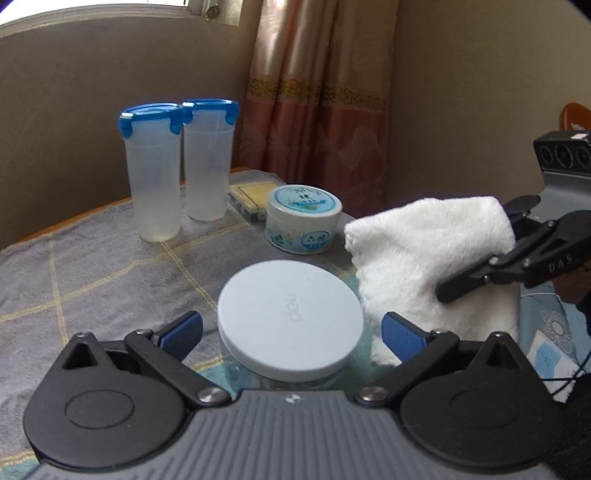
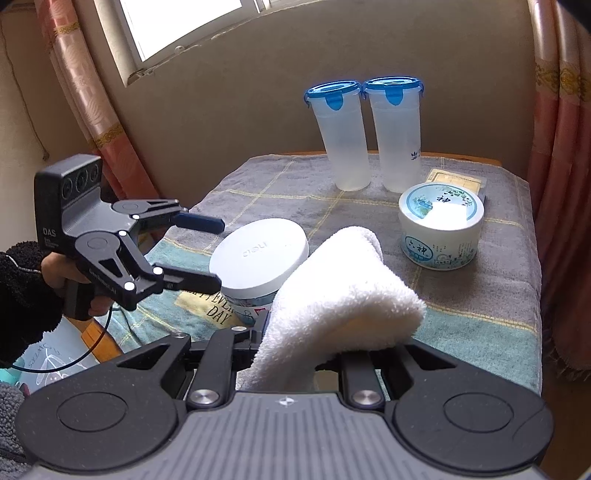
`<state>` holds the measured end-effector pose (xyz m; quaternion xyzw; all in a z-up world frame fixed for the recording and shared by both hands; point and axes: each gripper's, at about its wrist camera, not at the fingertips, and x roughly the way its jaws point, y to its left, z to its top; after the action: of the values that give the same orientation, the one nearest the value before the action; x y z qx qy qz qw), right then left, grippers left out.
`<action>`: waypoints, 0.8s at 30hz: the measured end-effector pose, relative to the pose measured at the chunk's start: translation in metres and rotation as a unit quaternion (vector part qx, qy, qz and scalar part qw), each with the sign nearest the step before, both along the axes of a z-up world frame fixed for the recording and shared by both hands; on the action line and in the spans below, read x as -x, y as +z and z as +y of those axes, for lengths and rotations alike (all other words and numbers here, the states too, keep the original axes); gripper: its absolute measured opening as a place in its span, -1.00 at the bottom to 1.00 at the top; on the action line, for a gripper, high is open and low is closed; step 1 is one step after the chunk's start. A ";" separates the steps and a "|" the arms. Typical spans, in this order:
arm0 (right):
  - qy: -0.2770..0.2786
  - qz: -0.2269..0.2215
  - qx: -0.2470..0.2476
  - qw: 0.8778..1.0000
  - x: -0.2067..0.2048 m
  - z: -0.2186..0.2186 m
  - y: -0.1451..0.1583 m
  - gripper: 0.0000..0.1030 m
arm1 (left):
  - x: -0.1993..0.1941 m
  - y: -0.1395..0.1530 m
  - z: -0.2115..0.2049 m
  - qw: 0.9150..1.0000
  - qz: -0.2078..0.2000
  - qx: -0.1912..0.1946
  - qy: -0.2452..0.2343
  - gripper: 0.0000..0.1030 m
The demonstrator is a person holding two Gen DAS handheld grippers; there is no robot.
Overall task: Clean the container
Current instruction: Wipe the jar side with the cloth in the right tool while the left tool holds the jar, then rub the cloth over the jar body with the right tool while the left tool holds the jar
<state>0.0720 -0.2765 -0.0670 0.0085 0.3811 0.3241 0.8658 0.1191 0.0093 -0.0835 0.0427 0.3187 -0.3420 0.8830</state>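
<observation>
Grey towelling with pale yellow grid lines covers my table (image 2: 491,295), and a teal band with printed lettering runs along its near edge. Behind it stands a plain beige wall, with pink patterned curtains (image 1: 317,92) hanging at the side and a window (image 2: 184,26) letting in daylight above.

My landmark is the round container with the pale blue lid (image 1: 290,317), a clear jar with a flat cap standing on the cloth. My left gripper (image 1: 291,330) is spread wide, one blue-padded finger on either side of the lid, neither touching it as far as I can see. My right gripper (image 2: 295,343) is clamped on a fluffy white cloth (image 2: 340,291), which hangs folded just beside the container, on its right in the left wrist view.

Beyond the container sits a squat white tub (image 1: 303,218) with a blue-green printed lid. Farther back stand two tall frosted tumblers (image 1: 181,166) with blue clip lids, side by side, and between them and the tub lies a flat yellowish box (image 1: 251,195).

Only the right wrist view shows my left hand (image 2: 70,277) in a dark fleecy sleeve on the tool's grip, the jar's printed label under the lid, and the window pane. Only the left wrist view shows the right tool's black fingers from outside, pinching the cloth, and papers (image 1: 550,358) lying to the right of the container.
</observation>
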 end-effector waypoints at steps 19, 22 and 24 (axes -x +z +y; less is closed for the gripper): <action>0.040 -0.014 0.006 0.999 -0.074 0.016 -0.005 -0.57 | -0.030 -0.007 -0.009 0.994 0.086 -0.017 0.072 0.99; 0.043 -0.005 -0.004 0.999 -0.069 0.015 -0.011 -0.57 | -0.034 -0.007 -0.009 0.992 0.100 -0.019 0.073 0.99; 0.043 -0.001 -0.009 0.999 -0.063 0.014 -0.015 -0.57 | -0.036 -0.008 -0.009 0.991 0.109 -0.021 0.073 0.99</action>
<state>0.1349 -0.2626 -0.0816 -0.0008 0.3772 0.3648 0.8513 0.1551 0.0004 -0.0911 -0.0002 0.4225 -0.2725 0.8644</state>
